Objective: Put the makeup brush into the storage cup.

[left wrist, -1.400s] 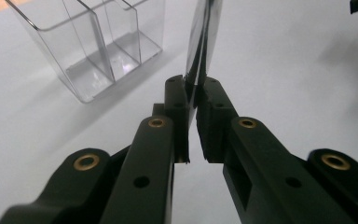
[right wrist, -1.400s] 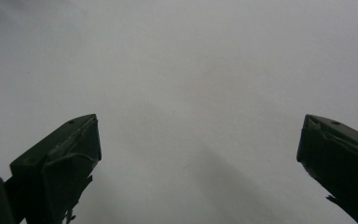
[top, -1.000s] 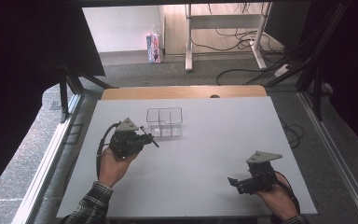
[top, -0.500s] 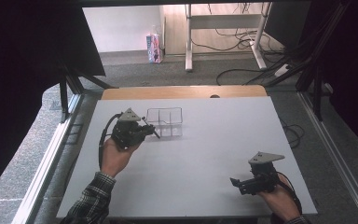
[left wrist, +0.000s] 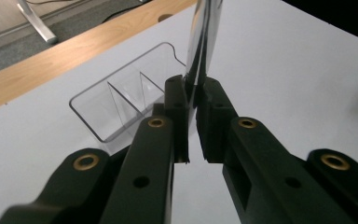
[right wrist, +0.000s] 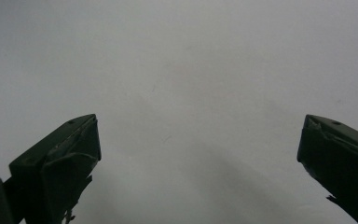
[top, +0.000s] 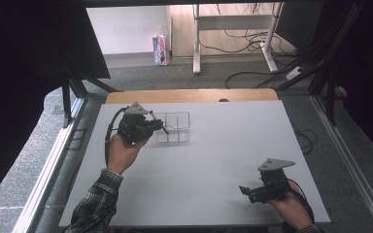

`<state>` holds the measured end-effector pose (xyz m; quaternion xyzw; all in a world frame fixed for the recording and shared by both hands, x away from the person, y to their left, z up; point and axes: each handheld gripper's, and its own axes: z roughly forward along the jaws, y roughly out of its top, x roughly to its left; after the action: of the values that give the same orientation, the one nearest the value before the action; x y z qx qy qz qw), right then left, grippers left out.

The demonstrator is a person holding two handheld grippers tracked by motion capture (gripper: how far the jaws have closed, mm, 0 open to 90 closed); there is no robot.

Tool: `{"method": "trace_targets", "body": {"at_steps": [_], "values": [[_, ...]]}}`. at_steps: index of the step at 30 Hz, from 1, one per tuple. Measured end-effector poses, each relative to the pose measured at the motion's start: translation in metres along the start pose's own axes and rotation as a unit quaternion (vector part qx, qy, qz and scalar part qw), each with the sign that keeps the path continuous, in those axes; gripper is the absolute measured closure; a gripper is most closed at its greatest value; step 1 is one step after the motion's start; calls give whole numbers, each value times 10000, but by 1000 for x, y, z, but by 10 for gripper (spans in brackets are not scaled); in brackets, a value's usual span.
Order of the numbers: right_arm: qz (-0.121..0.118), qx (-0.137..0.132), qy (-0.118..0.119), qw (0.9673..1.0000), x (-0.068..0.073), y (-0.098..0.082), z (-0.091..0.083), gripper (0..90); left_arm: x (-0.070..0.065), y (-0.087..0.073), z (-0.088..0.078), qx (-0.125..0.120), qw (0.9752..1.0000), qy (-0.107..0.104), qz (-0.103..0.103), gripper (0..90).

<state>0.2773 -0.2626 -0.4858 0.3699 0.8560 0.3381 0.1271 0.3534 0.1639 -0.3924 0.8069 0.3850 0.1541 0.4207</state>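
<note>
My left gripper (top: 153, 127) hangs at the table's far left, just left of a clear plastic tray (top: 175, 114) split into several compartments. It is shut on a thin shiny metal piece (left wrist: 205, 28), which sticks out past the fingertips toward the tray; in the high view that metal piece (top: 158, 122) looks like a thin dark rod. The left gripper view has the closed left gripper (left wrist: 193, 88) with the clear tray (left wrist: 98, 100) lying beyond it. My right gripper (top: 245, 190) rests near the front right corner, open. In its own view the right gripper (right wrist: 198, 149) has nothing between its wide-apart jaws, only white tabletop.
The white table (top: 213, 155) has a wooden strip (top: 194, 95) along its far edge. Metal frame rails (top: 53, 160) run down both sides. On the floor beyond are a carton (top: 161, 49), desk legs and cables.
My left hand has carried the metal piece up and away from me, closer to the clear tray. The right hand has stayed where it was.
</note>
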Motion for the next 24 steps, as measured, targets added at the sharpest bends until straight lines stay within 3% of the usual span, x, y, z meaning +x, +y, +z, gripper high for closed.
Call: {"method": "trace_targets", "body": {"at_steps": [24], "values": [[-100, 132, -43, 9999, 1, 0, 3, 0, 15, 28, 21, 66, 9998, 205, -36, 838]]}}
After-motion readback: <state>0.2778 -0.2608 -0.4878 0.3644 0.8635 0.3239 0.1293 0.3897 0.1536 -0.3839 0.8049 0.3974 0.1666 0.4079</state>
